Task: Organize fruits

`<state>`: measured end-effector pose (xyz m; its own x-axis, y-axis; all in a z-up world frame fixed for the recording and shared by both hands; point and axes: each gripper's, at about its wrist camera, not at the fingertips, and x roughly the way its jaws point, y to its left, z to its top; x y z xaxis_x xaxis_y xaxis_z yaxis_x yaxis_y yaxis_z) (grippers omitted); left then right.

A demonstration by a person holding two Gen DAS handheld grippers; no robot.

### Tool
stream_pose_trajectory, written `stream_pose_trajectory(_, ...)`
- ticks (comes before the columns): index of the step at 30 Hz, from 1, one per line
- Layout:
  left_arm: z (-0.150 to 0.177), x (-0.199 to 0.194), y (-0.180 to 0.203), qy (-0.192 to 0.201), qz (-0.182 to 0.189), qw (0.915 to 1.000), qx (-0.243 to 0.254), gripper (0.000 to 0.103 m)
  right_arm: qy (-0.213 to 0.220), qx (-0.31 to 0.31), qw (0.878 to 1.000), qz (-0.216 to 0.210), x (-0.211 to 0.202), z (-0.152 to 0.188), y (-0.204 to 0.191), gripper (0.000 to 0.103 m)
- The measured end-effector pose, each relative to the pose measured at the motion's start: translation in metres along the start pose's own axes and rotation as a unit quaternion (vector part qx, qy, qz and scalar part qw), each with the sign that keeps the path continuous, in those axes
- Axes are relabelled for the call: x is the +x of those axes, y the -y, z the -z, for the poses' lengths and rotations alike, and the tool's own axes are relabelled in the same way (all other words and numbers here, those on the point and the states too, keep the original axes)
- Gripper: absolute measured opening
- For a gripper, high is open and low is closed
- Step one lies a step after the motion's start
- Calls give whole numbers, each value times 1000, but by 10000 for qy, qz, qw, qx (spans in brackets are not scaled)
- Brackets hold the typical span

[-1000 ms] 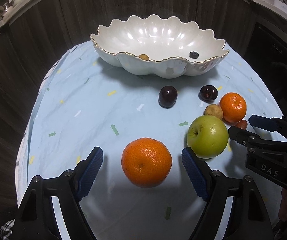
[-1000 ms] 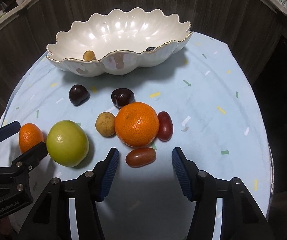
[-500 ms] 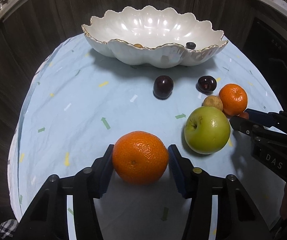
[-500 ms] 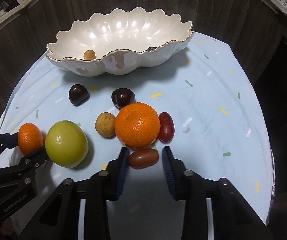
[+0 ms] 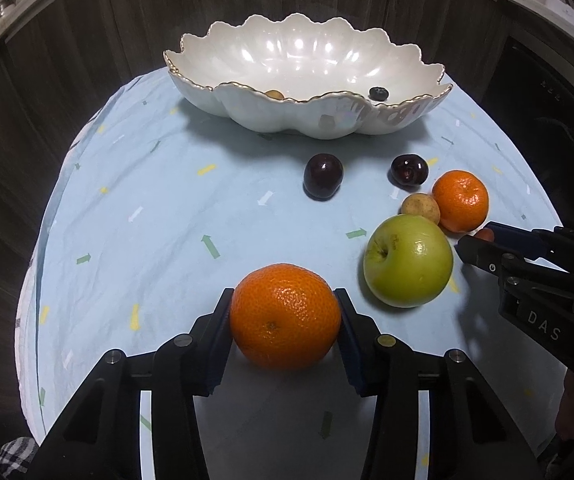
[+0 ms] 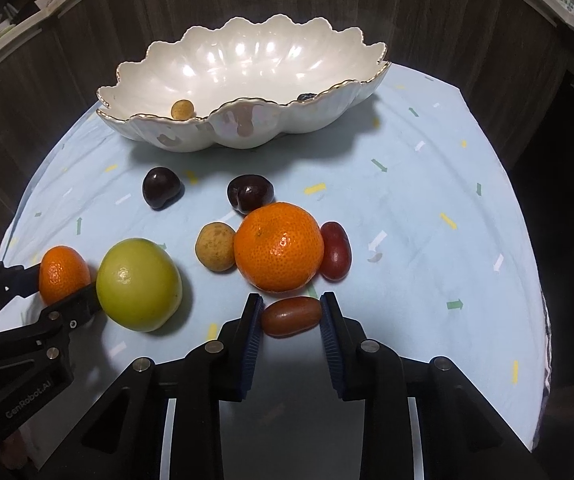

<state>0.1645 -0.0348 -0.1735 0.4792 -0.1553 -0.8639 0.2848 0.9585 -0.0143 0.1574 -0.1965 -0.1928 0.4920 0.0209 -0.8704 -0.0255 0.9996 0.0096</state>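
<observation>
The left gripper (image 5: pixel 285 316) has just been closing, and both blue pads now press the sides of a mandarin (image 5: pixel 285 316) that sits on the pale blue tablecloth (image 5: pixel 147 240) near its front edge. Just to the mandarin's right lies a green apple (image 5: pixel 407 260). The right gripper (image 6: pixel 291 316) has likewise been closing, and its pads clamp the ends of a small oval red tomato (image 6: pixel 291 316) lying crosswise between them, just in front of a second mandarin (image 6: pixel 278 246) near the middle of the cloth. Both grippers slant steeply down toward the cloth, side by side (each shows in the other's view). The white scalloped bowl (image 6: pixel 247 128) stands at the far edge, holding two small fruits. The right gripper's body reads "DAS"; the left one's reads "GenRobot.AI".
</observation>
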Motion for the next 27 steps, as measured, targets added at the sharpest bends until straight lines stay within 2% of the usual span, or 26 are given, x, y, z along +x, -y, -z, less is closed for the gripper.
stream_pose_trajectory(27, -12, -36, 5, 201, -31, 9998, 34, 46, 381, 166, 9991, -97, -41, -11, 0, 30)
